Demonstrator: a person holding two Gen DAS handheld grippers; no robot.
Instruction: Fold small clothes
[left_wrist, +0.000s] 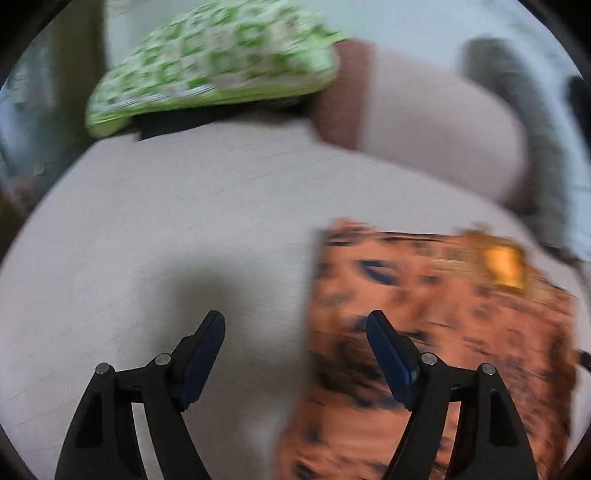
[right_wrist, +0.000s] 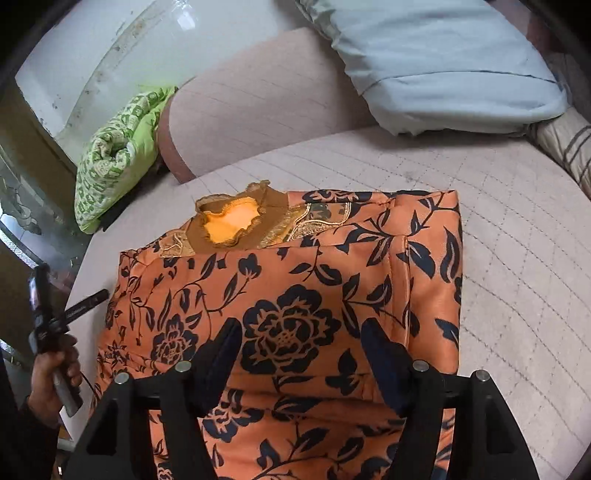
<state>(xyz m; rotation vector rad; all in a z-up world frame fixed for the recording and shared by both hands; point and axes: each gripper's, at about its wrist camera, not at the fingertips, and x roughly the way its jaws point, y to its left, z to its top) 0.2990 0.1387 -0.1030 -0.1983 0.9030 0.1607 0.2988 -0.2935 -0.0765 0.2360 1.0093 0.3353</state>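
An orange garment with a black flower print (right_wrist: 295, 295) lies on the pale quilted bed, its sides folded inward and its gold-trimmed neckline (right_wrist: 232, 221) at the far end. My right gripper (right_wrist: 301, 336) hovers open and empty over its middle. In the blurred left wrist view the garment (left_wrist: 443, 325) lies at the right. My left gripper (left_wrist: 295, 325) is open and empty at the garment's left edge, its right finger over the cloth and its left finger over bare bedding. The left gripper also shows at the left of the right wrist view (right_wrist: 70, 314), held in a hand.
A green patterned cushion (right_wrist: 114, 155) lies at the bed's far left beside a pinkish bolster (right_wrist: 258, 99). A pale blue pillow (right_wrist: 443, 62) lies at the far right. The bed edge (right_wrist: 79, 273) runs down the left side, with floor beyond.
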